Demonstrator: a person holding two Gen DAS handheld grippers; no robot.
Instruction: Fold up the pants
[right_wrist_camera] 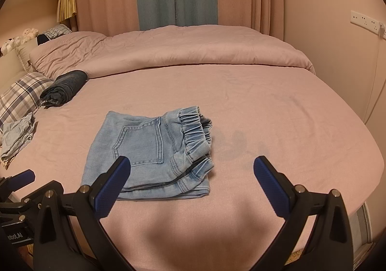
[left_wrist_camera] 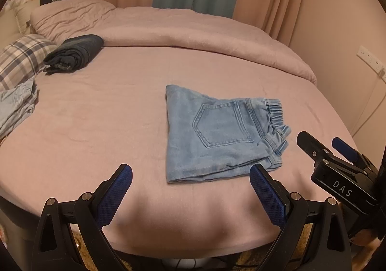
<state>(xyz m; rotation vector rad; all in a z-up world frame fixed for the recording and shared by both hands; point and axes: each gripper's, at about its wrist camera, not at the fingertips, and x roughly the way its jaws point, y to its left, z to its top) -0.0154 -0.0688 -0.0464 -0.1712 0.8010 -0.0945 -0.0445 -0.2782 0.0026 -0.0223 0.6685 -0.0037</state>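
Blue-padded fingers (left_wrist_camera: 265, 196) apart above bed (left_wrist_camera: 96, 114)

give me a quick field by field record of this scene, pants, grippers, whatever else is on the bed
pants: light blue jeans, folded into a compact stack, back pocket up, elastic waistband to the right
surface: pink bed sheet
left gripper: open, holding nothing, near the bed's front edge
right gripper: open, holding nothing
other clothes: dark folded garment far left; crumpled pale blue cloth at left edge
pillow: plaid pillow, left

Bare sheet (right_wrist_camera: 277, 111) around folded jeans (right_wrist_camera: 147, 152), dark bundle (right_wrist_camera: 64, 86) well apart
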